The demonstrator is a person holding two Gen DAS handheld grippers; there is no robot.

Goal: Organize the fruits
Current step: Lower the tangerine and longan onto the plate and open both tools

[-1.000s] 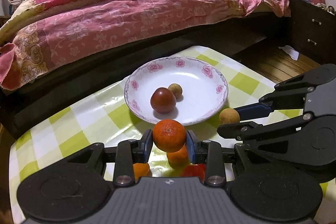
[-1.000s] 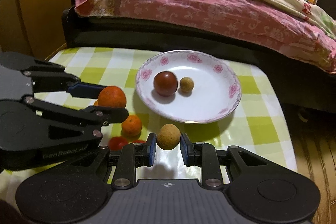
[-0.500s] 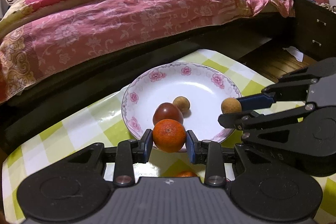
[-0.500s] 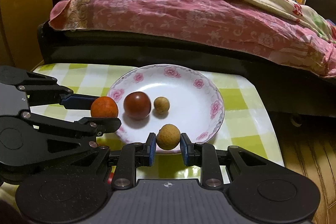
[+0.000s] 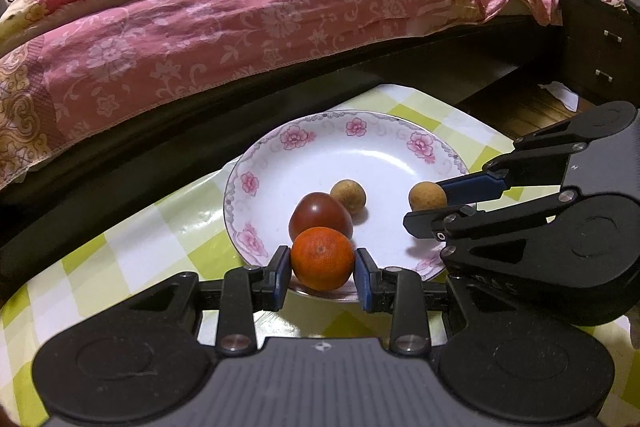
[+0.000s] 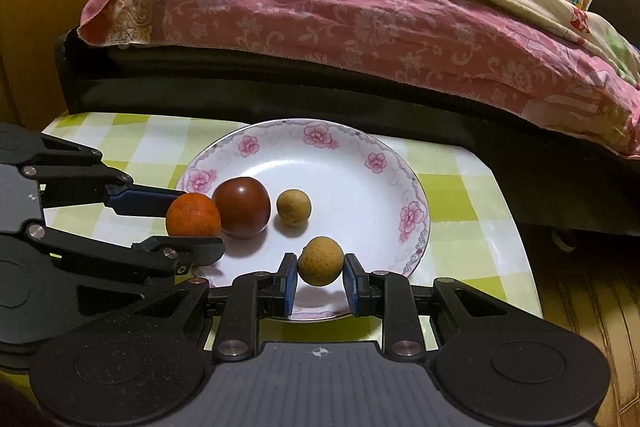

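A white floral plate (image 5: 360,155) (image 6: 360,187) sits on the green-checked table. On it lie a dark red tomato (image 5: 320,215) (image 6: 241,207) and a small tan longan (image 5: 348,191) (image 6: 293,207). My left gripper (image 5: 322,269) (image 6: 192,227) is shut on an orange tangerine (image 5: 322,257) (image 6: 193,215), held over the plate's near-left rim. My right gripper (image 6: 320,279) (image 5: 430,205) is shut on a second tan longan (image 6: 320,261) (image 5: 427,195), held just above the plate's near-right part.
The checked tablecloth (image 5: 132,247) (image 6: 472,195) ends close behind the plate. A bed with a pink quilt (image 5: 240,15) (image 6: 360,15) and dark frame stands right behind. A dark drawer cabinet (image 5: 604,55) is at the right, a wooden cabinet (image 6: 36,27) at the left.
Both grippers moved forward with their fruits, from the table in front of the plate to over it. The loose fruits on the table have dropped out of view.
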